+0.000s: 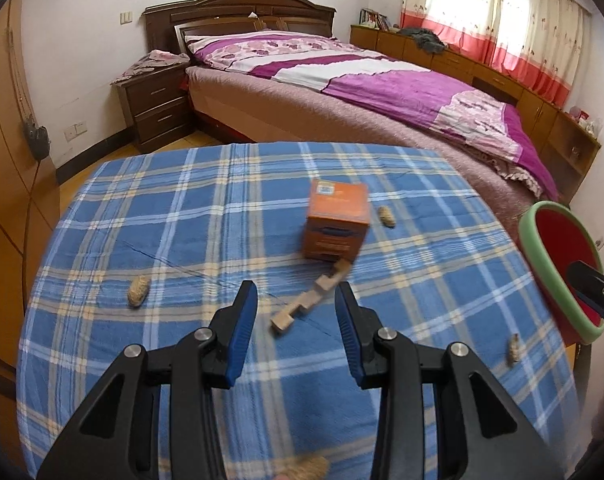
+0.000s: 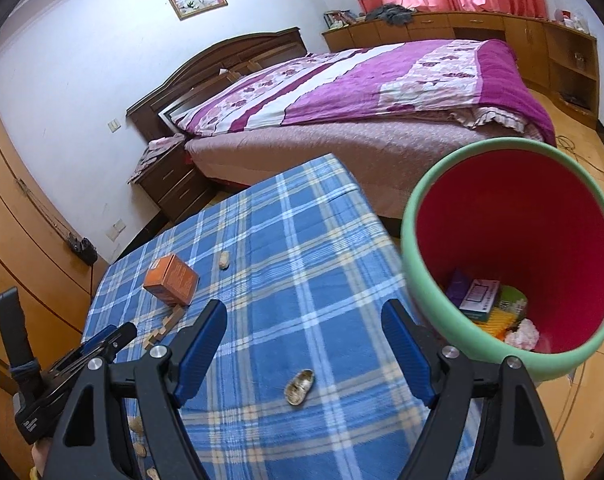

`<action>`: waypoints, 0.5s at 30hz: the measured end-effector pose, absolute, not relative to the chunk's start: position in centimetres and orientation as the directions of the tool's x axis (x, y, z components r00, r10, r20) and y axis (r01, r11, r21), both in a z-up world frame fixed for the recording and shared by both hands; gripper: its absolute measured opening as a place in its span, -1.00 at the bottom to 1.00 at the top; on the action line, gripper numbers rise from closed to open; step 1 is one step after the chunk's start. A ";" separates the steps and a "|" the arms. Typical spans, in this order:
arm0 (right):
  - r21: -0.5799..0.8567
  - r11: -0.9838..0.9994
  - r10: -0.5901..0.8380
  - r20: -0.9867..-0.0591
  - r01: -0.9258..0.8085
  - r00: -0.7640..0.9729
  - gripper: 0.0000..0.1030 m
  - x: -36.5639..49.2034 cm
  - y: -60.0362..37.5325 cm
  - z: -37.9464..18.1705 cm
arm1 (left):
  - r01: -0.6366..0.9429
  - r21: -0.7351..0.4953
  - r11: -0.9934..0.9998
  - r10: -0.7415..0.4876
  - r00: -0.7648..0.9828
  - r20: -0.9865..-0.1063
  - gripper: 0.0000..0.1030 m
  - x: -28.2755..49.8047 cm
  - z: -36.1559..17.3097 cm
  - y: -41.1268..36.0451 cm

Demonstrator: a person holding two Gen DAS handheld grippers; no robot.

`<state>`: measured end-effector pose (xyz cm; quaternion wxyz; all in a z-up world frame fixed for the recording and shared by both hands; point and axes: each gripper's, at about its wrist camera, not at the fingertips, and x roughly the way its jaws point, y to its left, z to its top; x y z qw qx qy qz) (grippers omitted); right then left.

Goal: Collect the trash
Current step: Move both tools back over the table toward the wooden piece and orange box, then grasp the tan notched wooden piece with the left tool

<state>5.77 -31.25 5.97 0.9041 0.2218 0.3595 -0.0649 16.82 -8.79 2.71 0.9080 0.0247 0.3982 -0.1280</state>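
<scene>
On the blue plaid table [image 1: 174,216] stand an orange box [image 1: 336,220] and, in front of it, a jointed wooden piece [image 1: 302,304]. Peanut shells lie at the left [image 1: 138,291], behind the box [image 1: 386,216] and at the right [image 1: 514,350]. My left gripper [image 1: 296,292] hovers open just short of the wooden piece, holding nothing. My right gripper [image 2: 304,308] is wide open and empty above a split peanut shell [image 2: 299,386]. A bin [image 2: 422,280] with a green rim and red inside stands off the table's right edge, with several boxes and scraps in it.
A bed [image 1: 382,92] with a purple quilt lies beyond the table, with a dark nightstand [image 1: 158,100] to its left. Wooden cabinets [image 2: 502,28] run under the curtained window. More peanut shells [image 2: 136,426] lie near the table's front left edge. The left gripper [image 2: 114,338] shows at the right wrist view's left.
</scene>
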 end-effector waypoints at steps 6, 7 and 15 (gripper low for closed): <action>0.359 0.894 0.064 -0.695 0.269 0.716 0.58 7.2 -30.7 4.9 | 0.270 -0.036 0.962 -0.202 0.619 -0.759 -0.22 18.5 1.3 -9.0; 0.361 0.893 0.067 -0.697 0.268 0.714 0.58 7.4 -30.7 4.8 | 0.277 -0.034 0.960 -0.204 0.613 -0.763 -0.22 18.7 1.2 -9.2; 0.376 0.888 0.093 -0.711 0.265 0.697 0.58 8.1 -30.5 3.7 | 0.332 0.017 0.943 -0.191 0.585 -0.788 -0.22 19.7 0.0 -11.0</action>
